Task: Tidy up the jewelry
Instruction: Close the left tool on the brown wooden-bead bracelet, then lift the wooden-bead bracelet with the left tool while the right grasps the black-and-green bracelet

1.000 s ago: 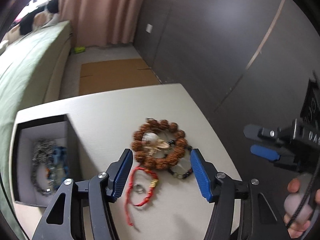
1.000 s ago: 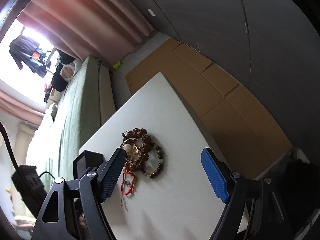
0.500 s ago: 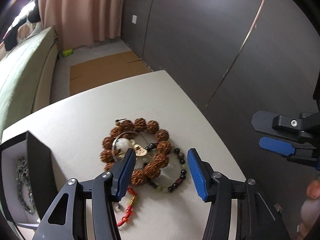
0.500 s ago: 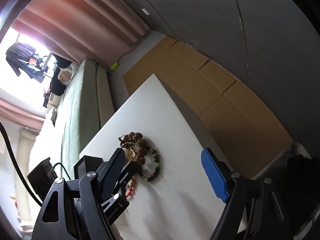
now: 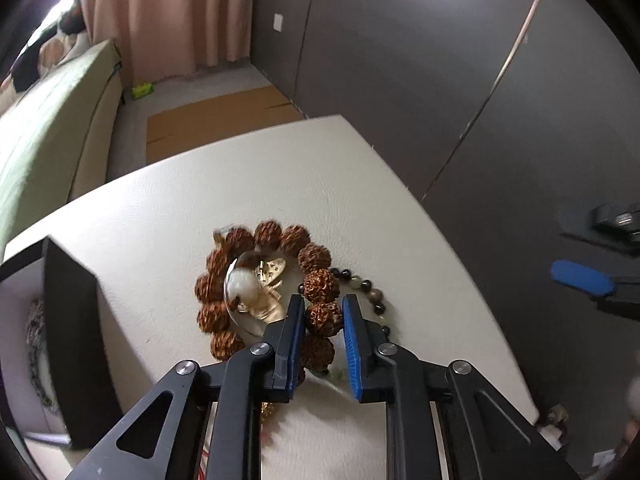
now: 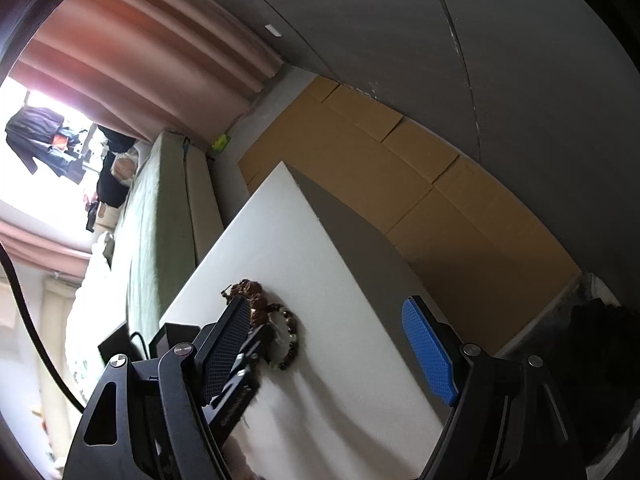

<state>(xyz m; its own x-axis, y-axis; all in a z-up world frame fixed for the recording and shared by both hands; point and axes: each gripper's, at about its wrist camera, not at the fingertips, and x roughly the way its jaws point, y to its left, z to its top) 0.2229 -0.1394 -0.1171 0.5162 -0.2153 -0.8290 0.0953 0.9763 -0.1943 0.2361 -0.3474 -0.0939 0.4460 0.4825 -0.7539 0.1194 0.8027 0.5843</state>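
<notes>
Far left of left-wrist view: open black box (image 5: 72,344) w/ a silvery chain (image 5: 36,344) lying inside, prob the destination. Centre frame, on the white table (image 5: 160,220): brown seed-bead bracelet (image 5: 318,284) in a ring, w/ a clear bangle (image 5: 240,284) and gold piece (image 5: 272,270) inside it, and a darker small-bead bracelet (image 5: 376,300) just beside/under its right edge. Left gripper (image 5: 320,316) has narrowed onto one big seed bead at the ring's lower right; pads touch or nearly touch it.

Handling guess: beads hard, knobbly, so grip ok; strung ring is floppy, will dangle and may drag the bangle or small beads along. Taking one bead across its width looks right.

Far right: right gripper (image 6: 328,344) spread wide, holds nothing, off table edge.
</notes>
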